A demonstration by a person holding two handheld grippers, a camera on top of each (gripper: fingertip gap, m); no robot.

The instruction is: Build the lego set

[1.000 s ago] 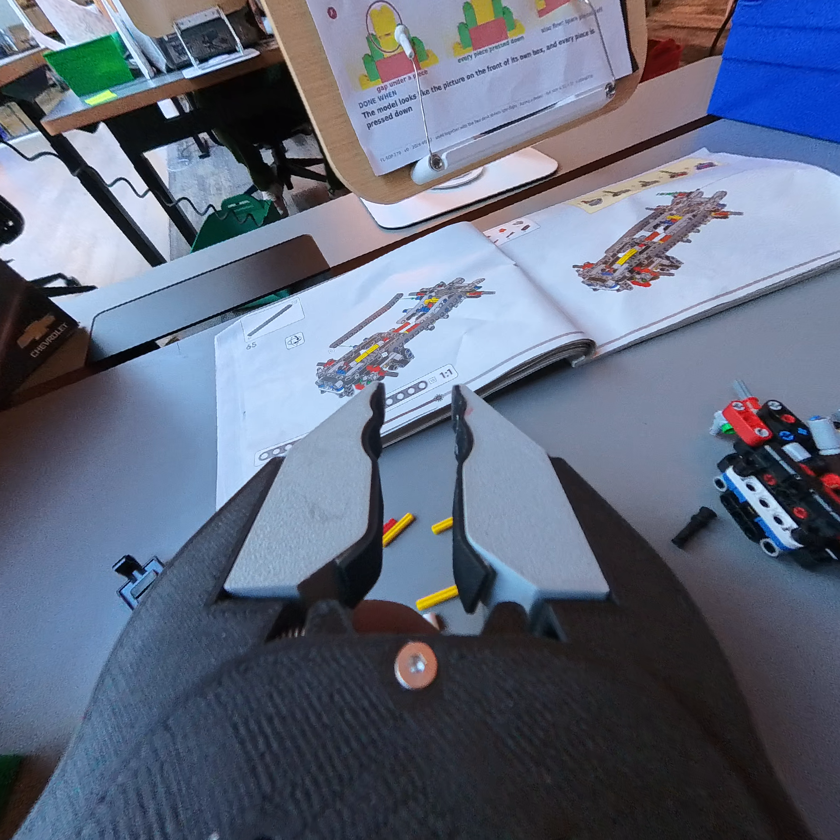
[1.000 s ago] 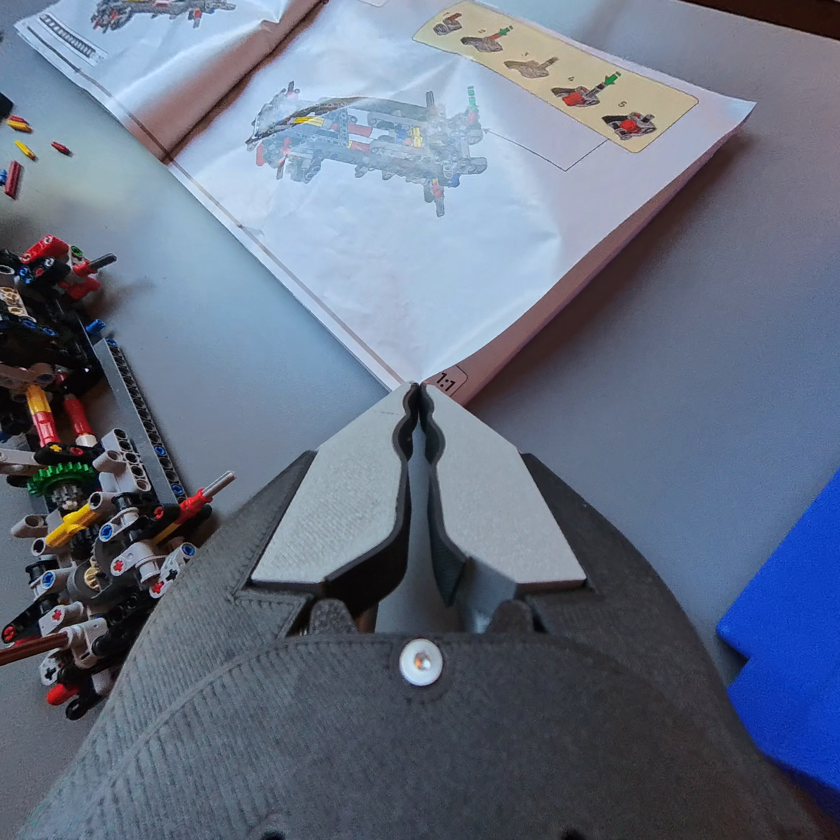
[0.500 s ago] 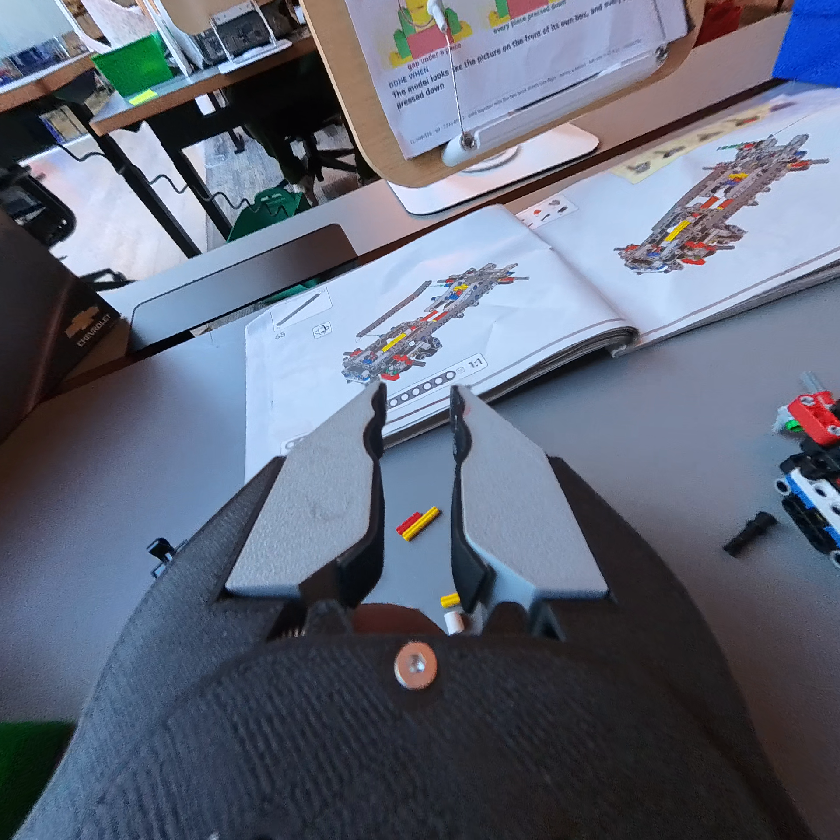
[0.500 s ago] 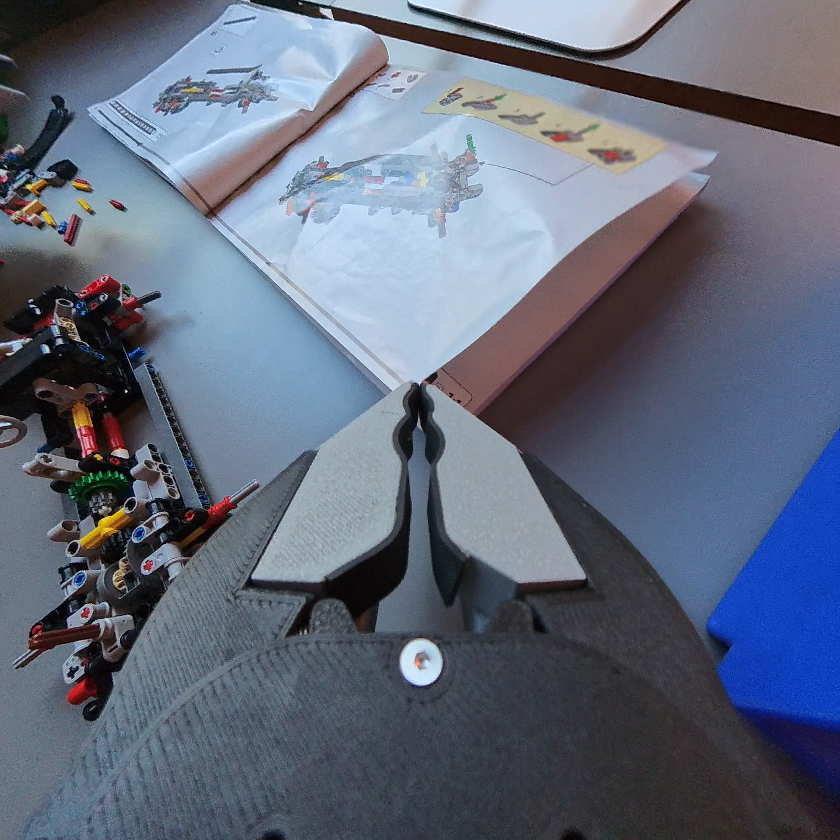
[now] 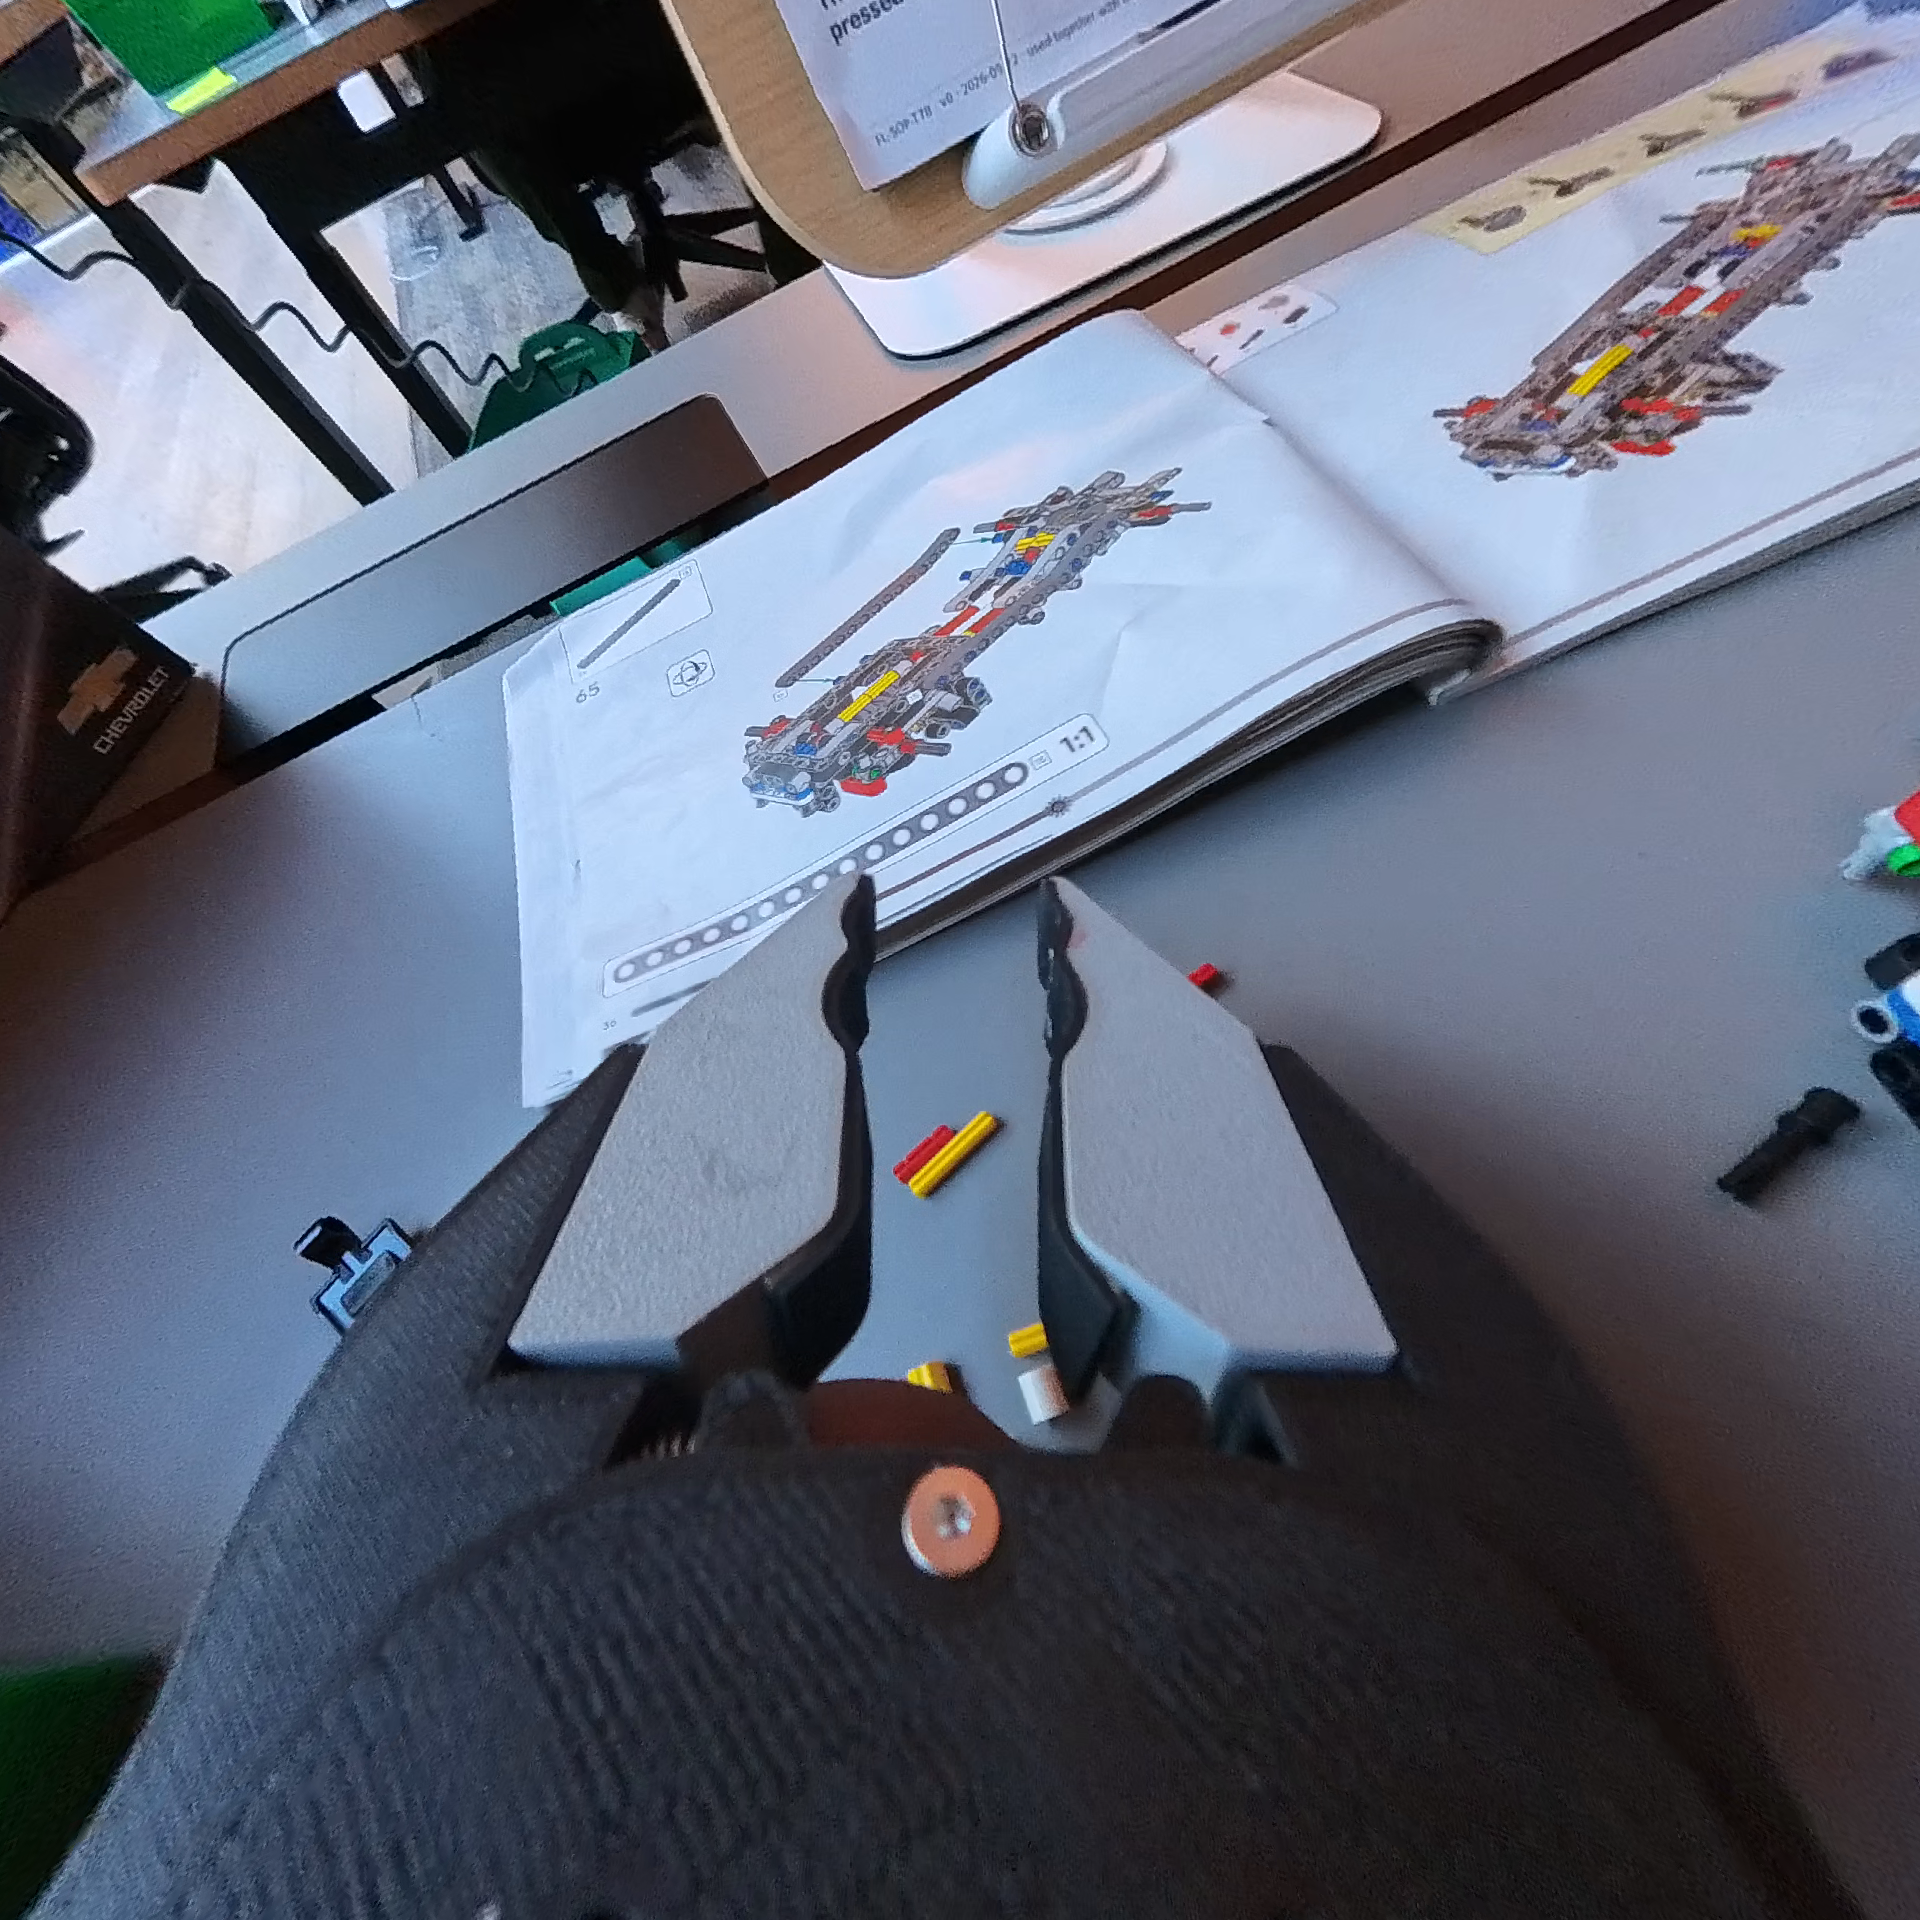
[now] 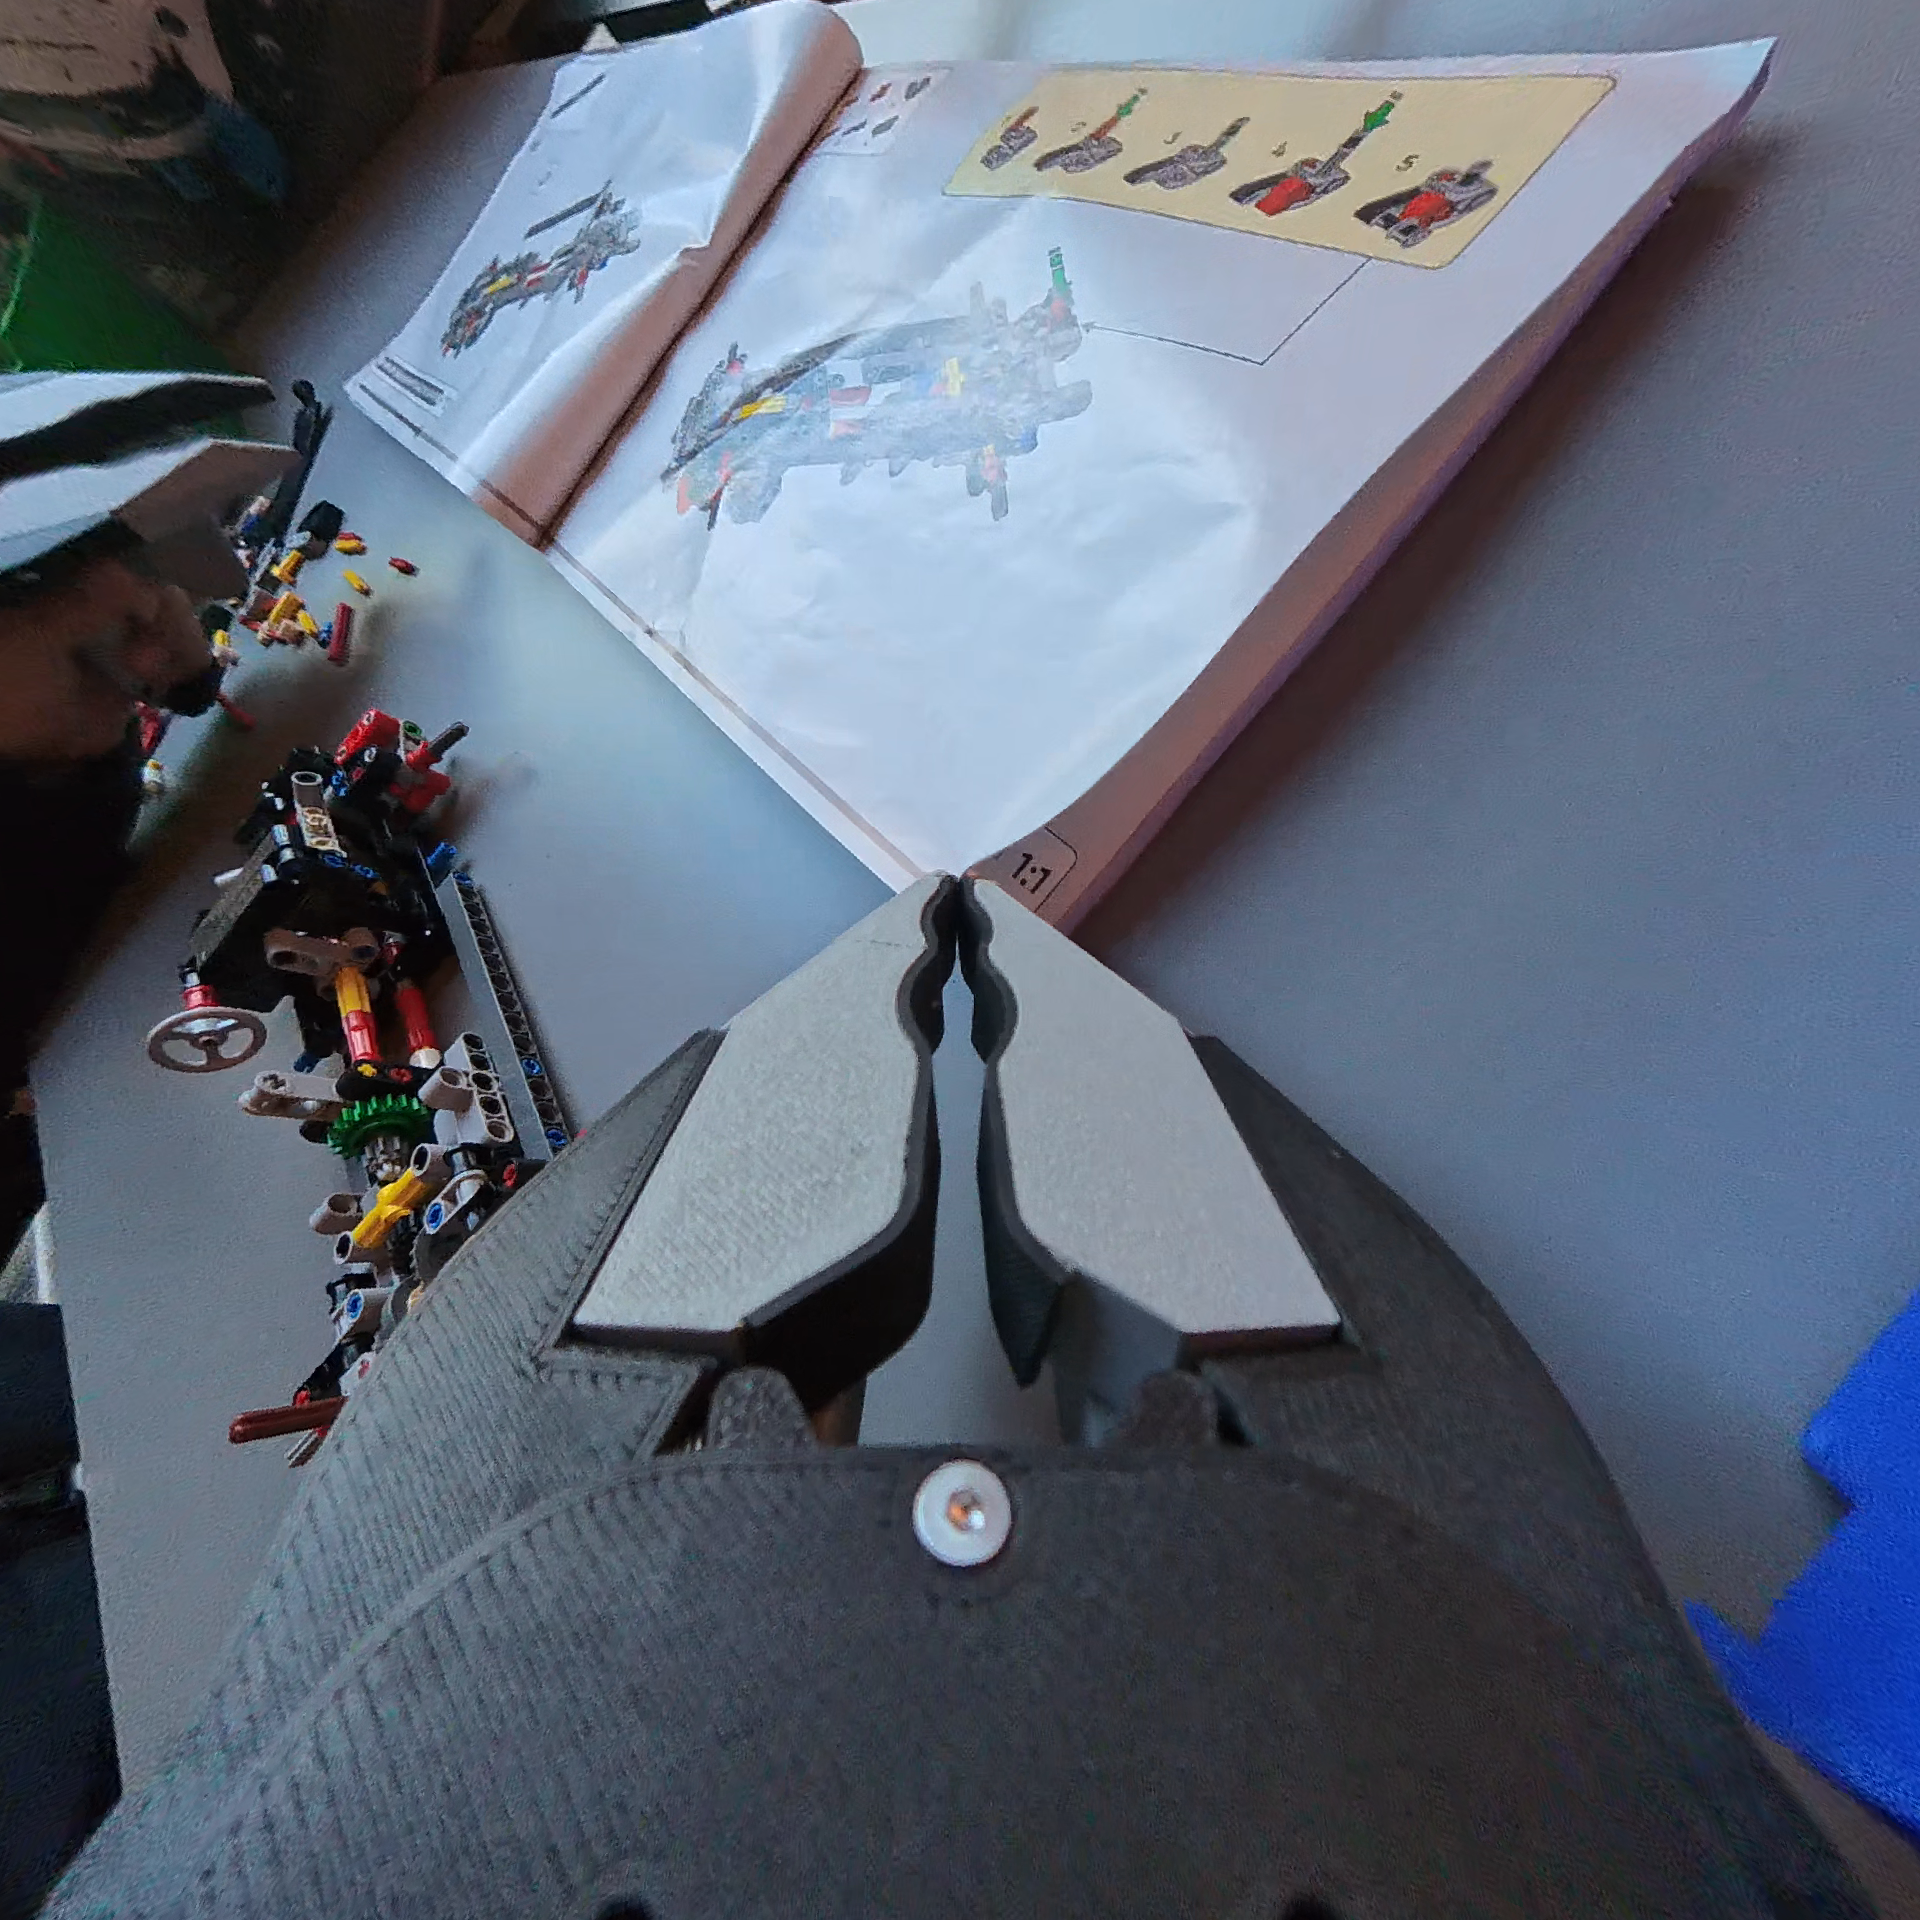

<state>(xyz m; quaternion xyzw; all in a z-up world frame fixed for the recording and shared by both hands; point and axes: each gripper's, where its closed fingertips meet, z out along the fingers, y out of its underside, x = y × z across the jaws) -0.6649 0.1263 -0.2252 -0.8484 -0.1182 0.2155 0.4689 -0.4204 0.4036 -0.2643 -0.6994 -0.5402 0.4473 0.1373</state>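
Since a second ago the left gripper (image 5: 951, 914) has slid left along the open white instruction booklet (image 5: 1039, 644), so the paired red and yellow plastic pins (image 5: 943, 1153) that lay under its left finger now lie on the grey table (image 5: 1507, 935) in the gap between both fingers; the jaws also stand a little wider. They are apart with nothing pressed between the pads. The left fingertip overlaps the booklet's near edge in the picture, while the right one is over bare table just beside that edge. A tiny red piece (image 5: 1203, 975) lies just right of the right finger, and a short black plastic pin (image 5: 1787, 1143) lies well to the right, away from the booklet.

The right gripper (image 6: 957, 883) has drawn back from the booklet (image 6: 987, 582), so far more of the spread shows. Its fingertips meet with nothing between them, at the booklet's near corner. Left of the booklet lies the black, red and grey brick-built chassis (image 6: 332, 935), well apart from these jaws. A bright blue block (image 6: 1860, 1558) lies to the right.
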